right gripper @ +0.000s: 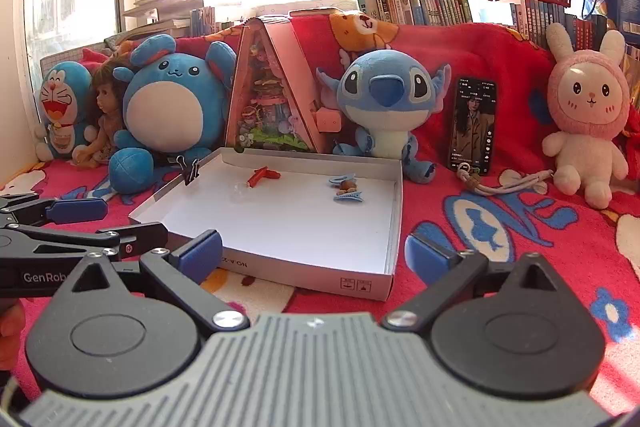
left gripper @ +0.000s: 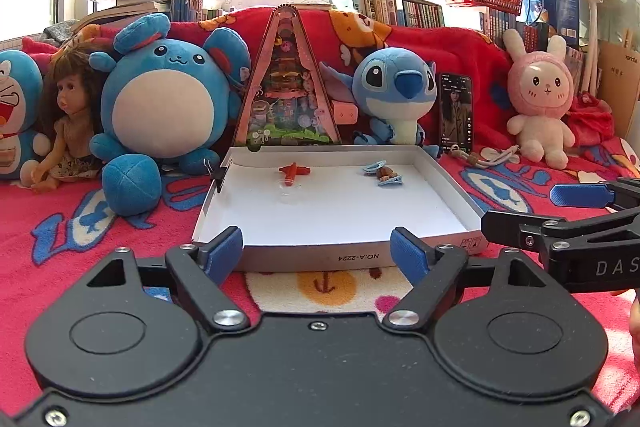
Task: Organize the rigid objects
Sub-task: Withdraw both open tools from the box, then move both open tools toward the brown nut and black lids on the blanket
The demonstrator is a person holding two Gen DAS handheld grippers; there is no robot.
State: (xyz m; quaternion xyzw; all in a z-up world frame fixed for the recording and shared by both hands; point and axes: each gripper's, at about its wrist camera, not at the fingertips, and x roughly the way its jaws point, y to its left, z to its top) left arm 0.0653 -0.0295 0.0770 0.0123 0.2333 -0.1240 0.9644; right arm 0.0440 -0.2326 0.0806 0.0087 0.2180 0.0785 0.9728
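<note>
Just short of white box point(left gripper: 340, 215) near edge, both hand-held grippers wide, empty-jawed

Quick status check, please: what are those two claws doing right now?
Left gripper open, empty. Right gripper open, empty. White box ahead holds red piece, blue clips. Nothing blocking.

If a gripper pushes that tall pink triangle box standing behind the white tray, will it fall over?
Probably not easily. The triangle box stands on its wide base and narrows to the top, so a low push would likely slide it on the red blanket. A push near the tip might tip it back. It looks like stiff cardboard, so it should keep its shape.
</note>
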